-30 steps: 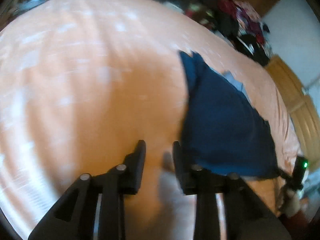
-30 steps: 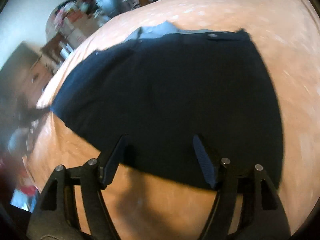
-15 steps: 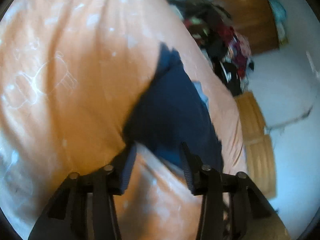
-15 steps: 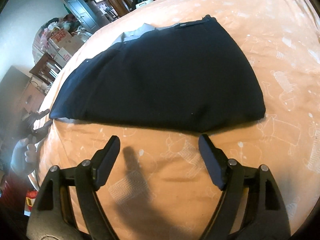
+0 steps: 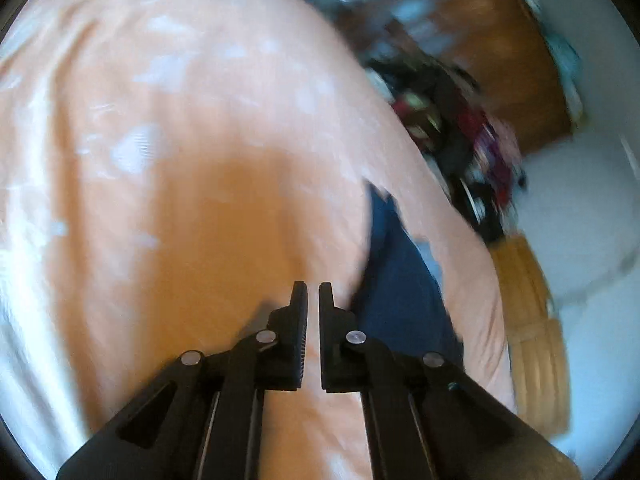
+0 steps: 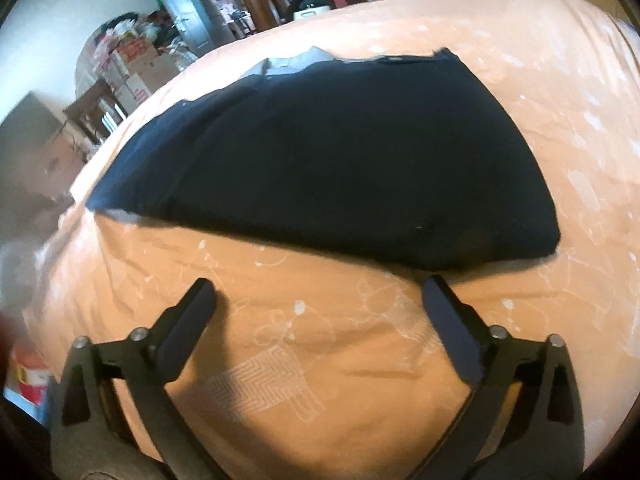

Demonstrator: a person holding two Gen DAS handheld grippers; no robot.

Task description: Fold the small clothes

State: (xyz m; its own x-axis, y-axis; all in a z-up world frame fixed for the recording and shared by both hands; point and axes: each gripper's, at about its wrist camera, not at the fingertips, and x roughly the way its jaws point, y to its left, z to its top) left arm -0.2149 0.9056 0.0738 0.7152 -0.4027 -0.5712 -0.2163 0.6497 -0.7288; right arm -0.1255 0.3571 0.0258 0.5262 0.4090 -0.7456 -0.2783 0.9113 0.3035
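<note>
A dark navy garment [image 6: 340, 160], folded flat with a grey lining showing at its far edge, lies on the orange patterned bedsheet [image 6: 280, 360]. My right gripper [image 6: 318, 284] hovers open just short of the garment's near folded edge, with nothing between its fingers. In the left wrist view the same garment [image 5: 400, 288] shows as a narrow blue strip to the right of my left gripper [image 5: 313, 292]. That gripper is shut with only a slit between its pads, holds nothing and sits over bare sheet [image 5: 180, 200]. This view is motion-blurred.
Beyond the bed's far edge are a pile of dark and red clothes [image 5: 460, 128], a wooden wardrobe [image 5: 500, 60] and a light wooden slatted piece [image 5: 536, 320]. Stacked cardboard boxes [image 6: 136, 64] and a doorway [image 6: 180, 12] lie past the bed in the right wrist view.
My left gripper has closed from open to shut and swung left, off the garment's corner. My right gripper has drawn back from over the garment and stays open.
</note>
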